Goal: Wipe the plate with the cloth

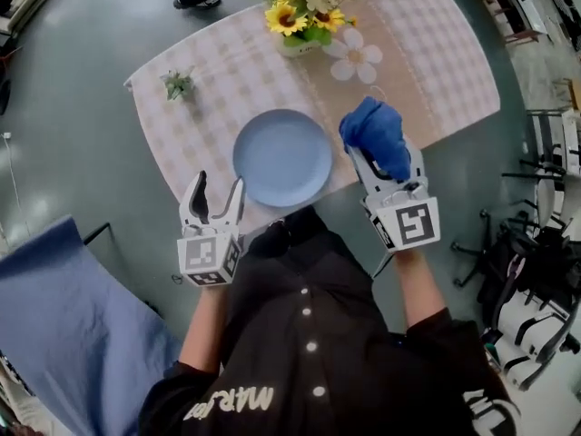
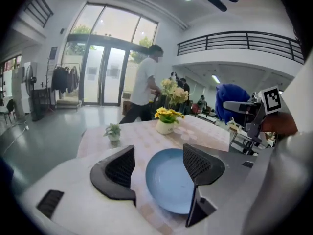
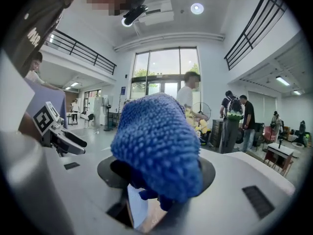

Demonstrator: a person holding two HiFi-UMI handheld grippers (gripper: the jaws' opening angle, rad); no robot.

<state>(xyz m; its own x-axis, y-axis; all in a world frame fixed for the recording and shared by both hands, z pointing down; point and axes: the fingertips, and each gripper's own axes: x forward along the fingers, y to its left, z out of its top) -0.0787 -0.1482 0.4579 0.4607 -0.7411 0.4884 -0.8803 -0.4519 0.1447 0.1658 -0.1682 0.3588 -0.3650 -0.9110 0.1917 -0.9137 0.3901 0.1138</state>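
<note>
A round light-blue plate (image 1: 282,156) lies near the front edge of the checked table (image 1: 227,71); it also shows as the plate (image 2: 168,180) between the left jaws. My left gripper (image 1: 219,192) is open and empty, just left of the plate's front rim. My right gripper (image 1: 377,153) is shut on a bunched blue cloth (image 1: 376,136), held right of the plate and above the table. In the right gripper view the cloth (image 3: 157,146) fills the middle and hides the jaws.
A vase of yellow and pale flowers (image 1: 304,12) stands at the table's far side, with a flower-shaped coaster (image 1: 355,55) beside it. A small potted plant (image 1: 178,84) sits at the left end. A blue fabric (image 1: 64,325) lies at lower left. People stand in the hall beyond.
</note>
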